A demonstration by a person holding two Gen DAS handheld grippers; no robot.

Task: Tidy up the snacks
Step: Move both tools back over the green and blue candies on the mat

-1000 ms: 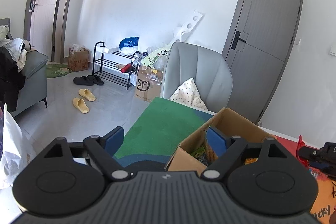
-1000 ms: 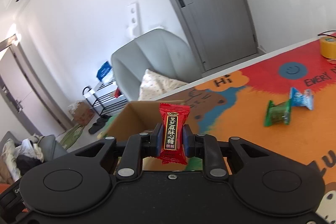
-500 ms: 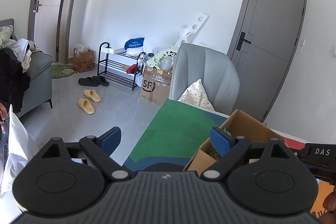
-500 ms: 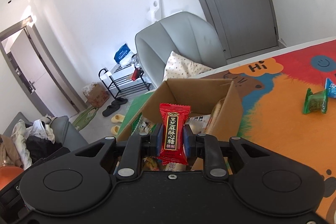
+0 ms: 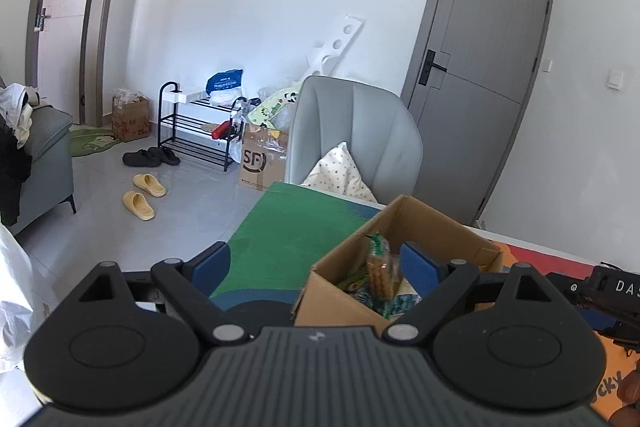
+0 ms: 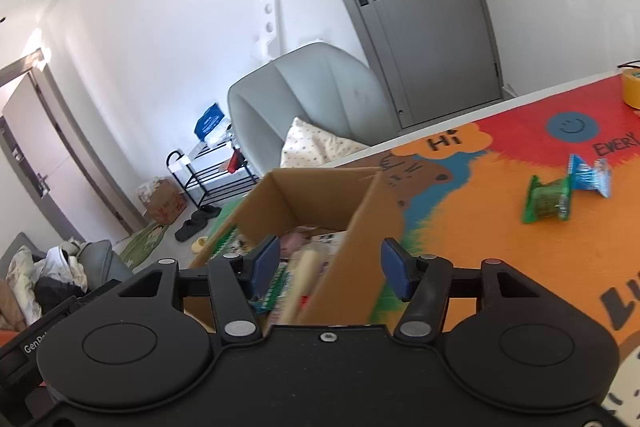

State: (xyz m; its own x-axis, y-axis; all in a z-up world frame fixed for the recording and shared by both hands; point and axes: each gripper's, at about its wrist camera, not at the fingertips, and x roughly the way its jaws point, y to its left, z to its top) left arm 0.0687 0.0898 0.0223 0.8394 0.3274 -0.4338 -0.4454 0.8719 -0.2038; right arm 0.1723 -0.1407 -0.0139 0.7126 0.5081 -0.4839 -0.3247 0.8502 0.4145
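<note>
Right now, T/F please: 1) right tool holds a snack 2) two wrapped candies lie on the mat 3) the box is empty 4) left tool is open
1) False. The right tool is opening with nothing between its pads; it sits over the cardboard box.
2) True. A green candy and a blue candy lie on the mat.
3) False. Snack packets fill the box.
4) True. The left tool is wide open and holds nothing.

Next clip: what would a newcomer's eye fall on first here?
The open cardboard box stuffed with snacks, right ahead of the right gripper, whose empty jaws are opening above it. Then the bright cartoon mat, where a green candy and a blue candy lie loose.
</note>
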